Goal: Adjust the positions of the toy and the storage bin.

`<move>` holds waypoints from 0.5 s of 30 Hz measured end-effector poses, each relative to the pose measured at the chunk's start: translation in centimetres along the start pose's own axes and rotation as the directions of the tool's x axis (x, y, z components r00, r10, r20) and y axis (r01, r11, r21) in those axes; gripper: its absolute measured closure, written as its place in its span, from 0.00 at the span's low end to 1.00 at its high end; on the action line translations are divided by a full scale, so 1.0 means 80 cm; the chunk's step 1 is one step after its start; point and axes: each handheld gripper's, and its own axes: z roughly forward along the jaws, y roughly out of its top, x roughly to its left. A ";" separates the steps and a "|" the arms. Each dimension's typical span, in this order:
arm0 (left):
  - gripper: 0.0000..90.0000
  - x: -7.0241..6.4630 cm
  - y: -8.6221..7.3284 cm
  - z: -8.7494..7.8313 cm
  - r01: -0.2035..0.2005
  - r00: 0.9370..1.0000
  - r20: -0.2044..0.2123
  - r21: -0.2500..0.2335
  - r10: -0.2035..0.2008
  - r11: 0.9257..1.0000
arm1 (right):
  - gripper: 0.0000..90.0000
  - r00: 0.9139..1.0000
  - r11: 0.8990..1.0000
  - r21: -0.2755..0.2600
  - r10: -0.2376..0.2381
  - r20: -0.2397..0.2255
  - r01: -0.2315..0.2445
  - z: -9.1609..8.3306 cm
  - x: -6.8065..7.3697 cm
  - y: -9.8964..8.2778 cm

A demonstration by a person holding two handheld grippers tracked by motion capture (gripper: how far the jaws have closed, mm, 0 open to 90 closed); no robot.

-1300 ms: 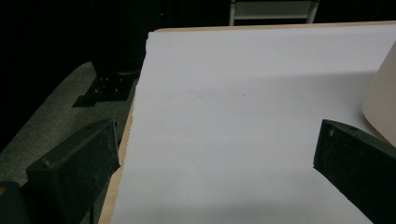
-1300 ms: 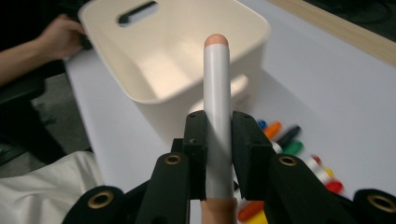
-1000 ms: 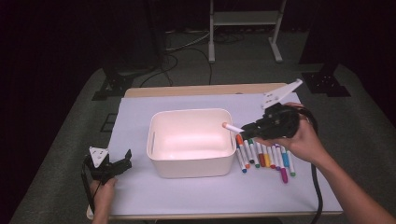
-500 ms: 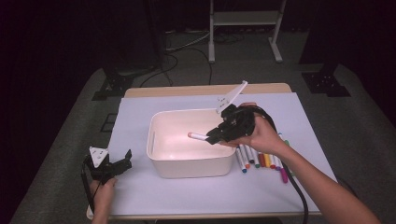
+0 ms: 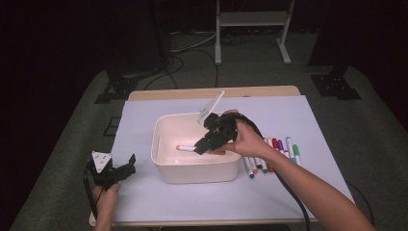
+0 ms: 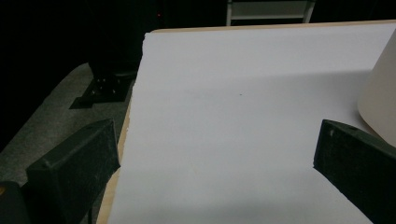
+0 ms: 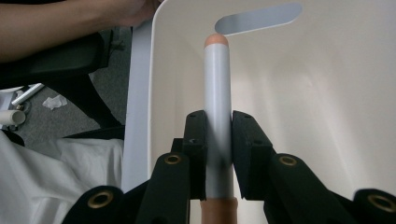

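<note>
A white rectangular bin (image 5: 196, 169) stands in the middle of the white mat. My right gripper (image 5: 198, 147) hangs over its inside, shut on a white marker with orange ends (image 5: 185, 148). In the right gripper view the marker (image 7: 217, 121) runs straight out between the two pads, its orange tip near the bin's far wall (image 7: 299, 93). My left gripper (image 5: 126, 165) rests at the mat's near left corner, jaws wide open with nothing between them. In the left gripper view its fingers (image 6: 74, 168) frame bare mat, with the bin's corner (image 6: 380, 100) at the right.
Several coloured markers (image 5: 274, 151) lie in a row on the mat just right of the bin. The wooden table edge (image 5: 211, 92) runs along the far side. A metal stand (image 5: 250, 29) and cables are on the floor beyond.
My right gripper has carried the marker leftward and down, from above the row of markers to inside the bin. The left gripper has stayed put.
</note>
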 end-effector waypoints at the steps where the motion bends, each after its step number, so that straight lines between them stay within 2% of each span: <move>1: 0.00 0.000 0.000 0.000 -0.001 1.000 0.001 0.000 0.001 1.000 | 0.84 1.000 1.000 0.006 -0.004 -0.001 0.004 0.003 -0.001 0.001; 8: 0.00 0.000 0.000 0.000 0.001 1.000 0.000 -0.002 -0.001 1.000 | 0.84 0.999 0.999 0.034 -0.021 -0.037 0.022 0.030 -0.005 0.009; 10: 0.00 0.000 0.000 0.000 -0.001 1.000 0.001 -0.001 0.001 1.000 | 0.84 0.999 0.999 0.047 -0.024 -0.035 0.026 0.037 -0.006 0.011; 15: 0.00 0.001 0.000 0.000 0.002 1.000 0.000 -0.001 -0.002 1.000 | 0.84 0.998 0.998 0.059 -0.026 -0.054 0.029 0.048 -0.008 0.014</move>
